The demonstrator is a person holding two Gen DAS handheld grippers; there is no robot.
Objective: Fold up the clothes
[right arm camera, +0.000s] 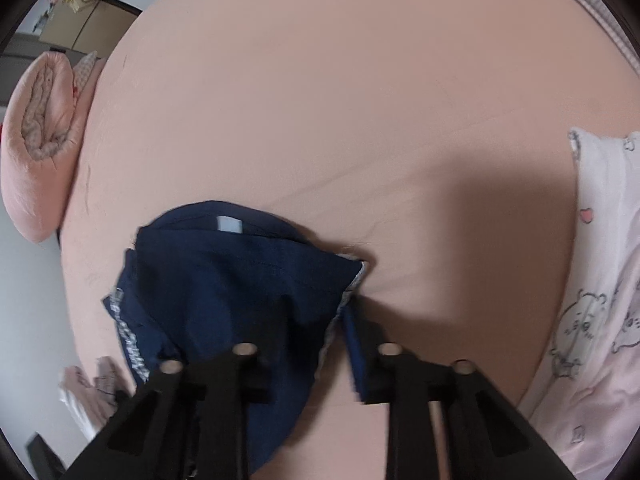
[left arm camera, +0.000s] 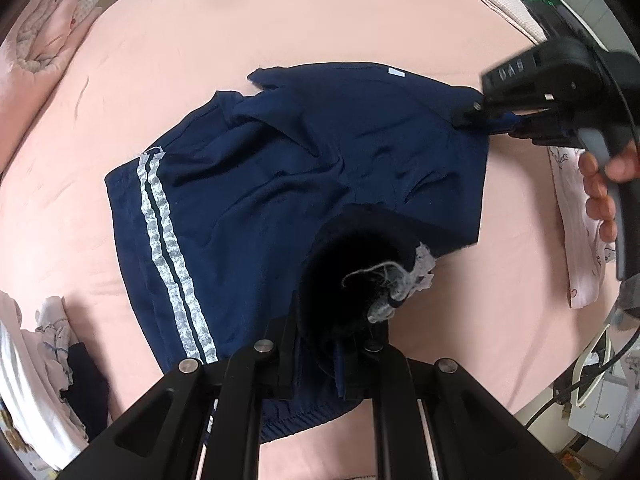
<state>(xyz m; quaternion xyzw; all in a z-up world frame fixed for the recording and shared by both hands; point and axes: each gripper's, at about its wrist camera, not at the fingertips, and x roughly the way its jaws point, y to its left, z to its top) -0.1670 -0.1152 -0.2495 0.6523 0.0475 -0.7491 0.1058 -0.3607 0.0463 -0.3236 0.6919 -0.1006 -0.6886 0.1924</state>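
The navy shorts (left arm camera: 304, 184) lay spread on the pink bed sheet (left arm camera: 320, 20), with two white stripes (left arm camera: 168, 256) running down the side farthest from the right gripper. The left gripper (left arm camera: 332, 344) was at the near edge of the shorts; its fingers were closed narrowly on a bunched fold of navy cloth with a frayed white stripe end beside it. In the left wrist view, the right gripper (left arm camera: 494, 118) was at the opposite corner of the shorts, its fingers pinched on the cloth edge, and the person's hand (left arm camera: 600, 196) gripped its handle. In the right wrist view, the shorts (right arm camera: 224, 280) lay just ahead of the right gripper (right arm camera: 316, 360), whose fingers stood apart; a strip of navy cloth lay against one finger (right arm camera: 368, 356), and whether the cloth was clamped could not be told from this view. A small pale label (right arm camera: 230, 224) showed on the far edge of the shorts. A white printed garment (right arm camera: 592, 320) lay beside the shorts, and a rolled pink quilt (right arm camera: 40, 152) lay beyond them at the sheet's edge.
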